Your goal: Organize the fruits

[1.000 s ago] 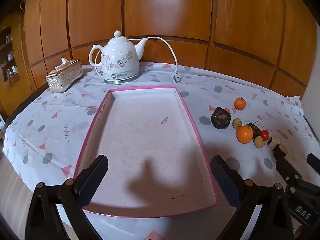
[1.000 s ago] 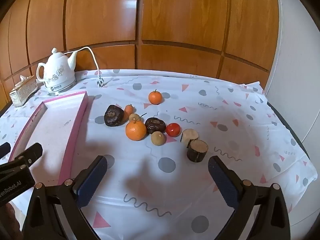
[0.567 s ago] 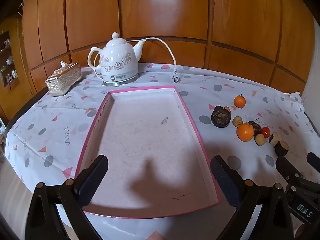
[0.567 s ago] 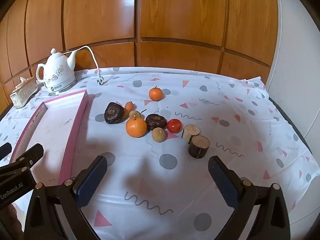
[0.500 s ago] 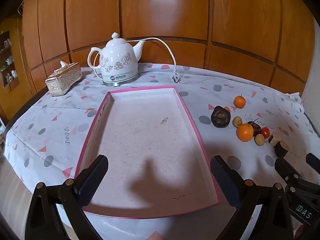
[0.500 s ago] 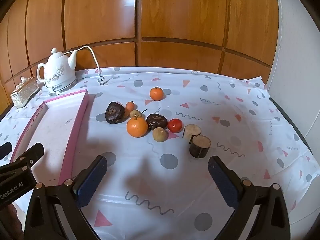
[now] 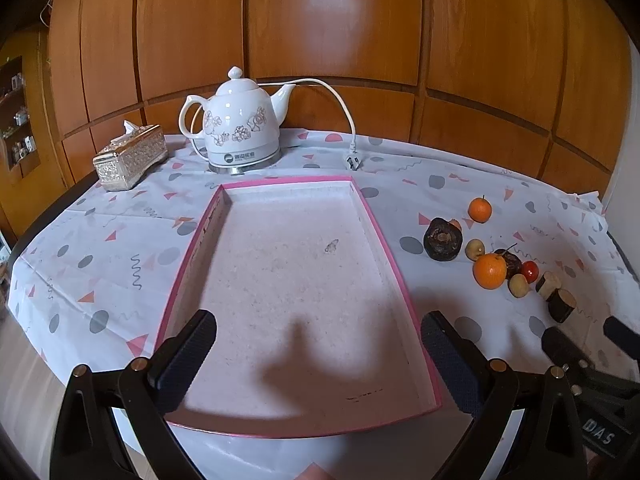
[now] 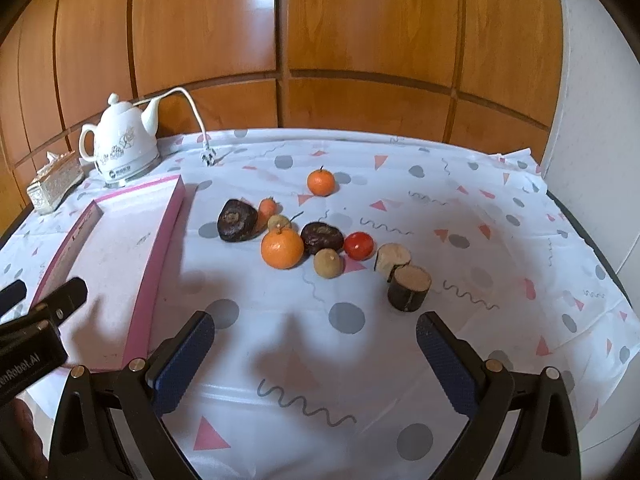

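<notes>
A desk [image 8: 460, 184] under a patterned cloth carried a shallow pink tray [image 7: 384, 232] with nothing in it, well left of a loose cluster of fruits [image 8: 282, 248]. Both the left tongs [image 7: 318, 350] and right tongs [image 8: 314, 346] hung spread wide, holding nothing. The fruits sat touching one another, so a careless grab would likely nudge the round ones rolling across the cloth.
</notes>
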The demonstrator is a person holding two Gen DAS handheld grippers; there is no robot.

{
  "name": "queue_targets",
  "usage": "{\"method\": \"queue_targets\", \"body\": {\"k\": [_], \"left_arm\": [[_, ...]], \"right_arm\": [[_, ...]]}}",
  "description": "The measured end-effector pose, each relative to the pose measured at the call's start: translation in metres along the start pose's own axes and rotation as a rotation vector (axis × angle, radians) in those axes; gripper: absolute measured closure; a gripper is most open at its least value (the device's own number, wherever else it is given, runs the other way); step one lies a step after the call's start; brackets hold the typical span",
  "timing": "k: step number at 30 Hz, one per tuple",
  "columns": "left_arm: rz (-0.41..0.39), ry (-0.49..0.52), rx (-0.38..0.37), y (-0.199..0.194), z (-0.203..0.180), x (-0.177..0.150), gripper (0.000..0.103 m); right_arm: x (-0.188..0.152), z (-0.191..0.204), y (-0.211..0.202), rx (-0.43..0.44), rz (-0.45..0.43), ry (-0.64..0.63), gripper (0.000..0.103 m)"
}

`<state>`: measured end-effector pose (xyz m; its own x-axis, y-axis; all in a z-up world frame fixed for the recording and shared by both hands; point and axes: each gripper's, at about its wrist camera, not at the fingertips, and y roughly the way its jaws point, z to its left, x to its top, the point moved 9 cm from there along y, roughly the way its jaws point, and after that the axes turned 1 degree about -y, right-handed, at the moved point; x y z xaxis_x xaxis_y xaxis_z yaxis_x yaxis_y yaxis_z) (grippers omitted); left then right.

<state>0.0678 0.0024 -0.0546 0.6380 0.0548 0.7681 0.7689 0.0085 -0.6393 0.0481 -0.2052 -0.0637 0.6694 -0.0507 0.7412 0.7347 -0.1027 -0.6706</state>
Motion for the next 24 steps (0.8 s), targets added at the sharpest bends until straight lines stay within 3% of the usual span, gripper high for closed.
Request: {"method": "queue_targets", "body": {"k": [24], "left_arm": [[0.0,-0.01,-0.008,-0.0002,-0.0022,0.001,0.0]], "right_arm": [[0.0045,0.0003,-0.0056,-0.029,-0.029,-0.035,0.0]]}}
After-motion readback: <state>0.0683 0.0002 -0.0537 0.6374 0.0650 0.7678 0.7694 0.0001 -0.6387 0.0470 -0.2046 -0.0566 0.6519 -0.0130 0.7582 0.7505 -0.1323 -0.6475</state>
